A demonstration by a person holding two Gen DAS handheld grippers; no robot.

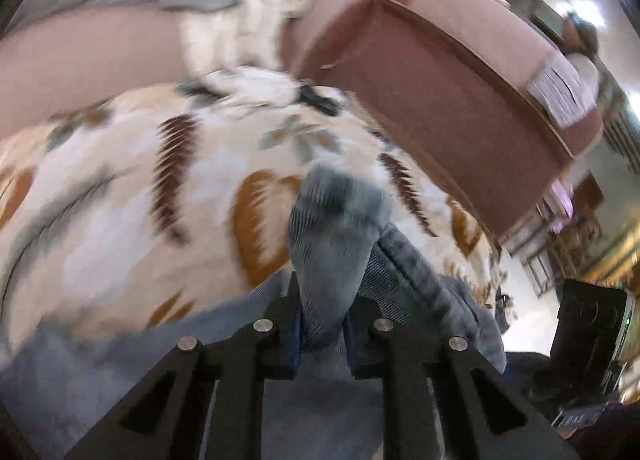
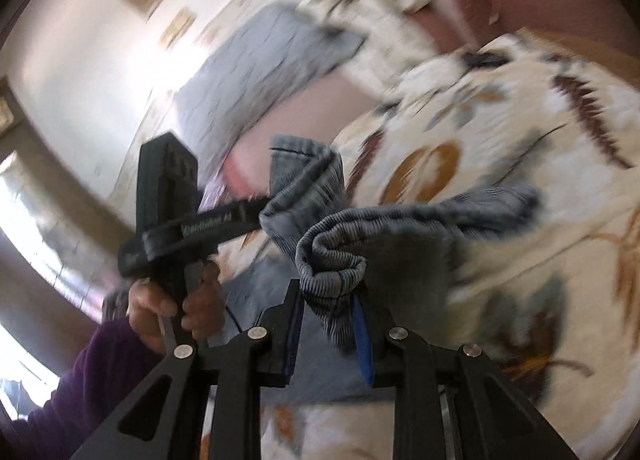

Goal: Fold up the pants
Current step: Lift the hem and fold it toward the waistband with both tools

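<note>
While both views are smearing with motion blur, the left gripper (image 1: 322, 334) is clenching a bunched fold of the blue-grey pants (image 1: 340, 227) between its fingers (image 1: 289, 334), and the cloth is standing up from the jaws in a ribbed hump. The right gripper (image 2: 328, 334) is likewise pinching a rolled edge of the pants (image 2: 336, 264), which are stretching across to the other gripper (image 2: 256, 215), gripped by the person's hand (image 2: 160, 312). Beneath the lifted cloth, a cream bedspread (image 1: 120, 199) with brown and orange leaf shapes is lying. Farther off, a pink headboard (image 1: 432, 71) is rising behind the bed, and a grey cloth (image 2: 256, 67) is lying near it.
</note>
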